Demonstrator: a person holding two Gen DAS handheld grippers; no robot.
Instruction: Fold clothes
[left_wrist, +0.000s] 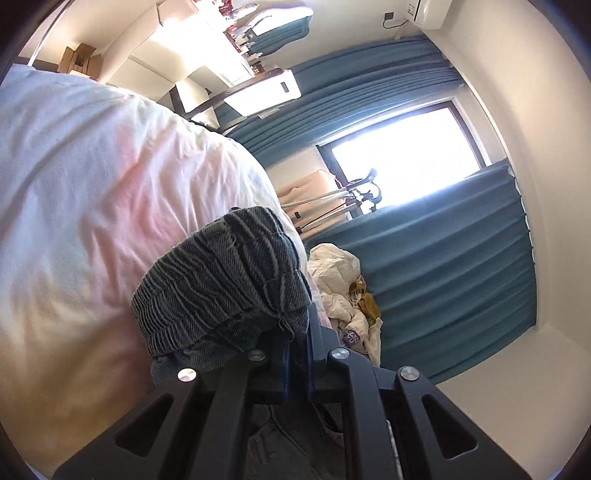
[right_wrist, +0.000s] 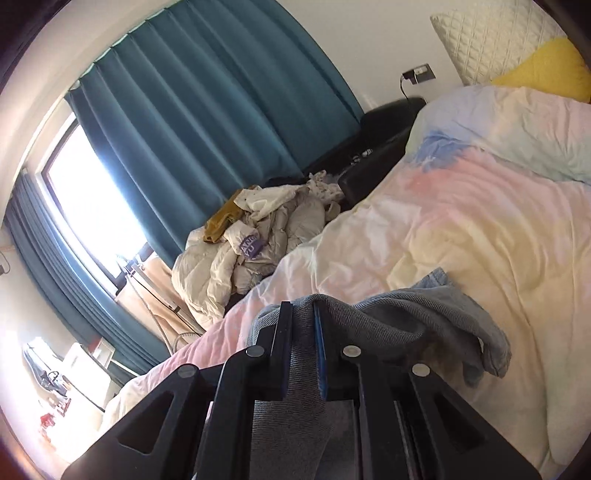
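Left gripper (left_wrist: 295, 343) clamped on grey denim garment (left_wrist: 221, 291) (elastic waistband bunched). Right gripper (right_wrist: 301, 332) likewise pinching it, above pastel duvet (right_wrist: 461, 229).

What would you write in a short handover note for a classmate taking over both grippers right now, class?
Left gripper: shut on the jeans' elastic waistband.
Right gripper: shut on the grey-blue denim.
The jeans hang bunched from both grippers over the pastel duvet; more clothes lie in a pile by the teal curtain.
Done: garment gripped.
Left: spread it flat, fold it, then probably the pile.
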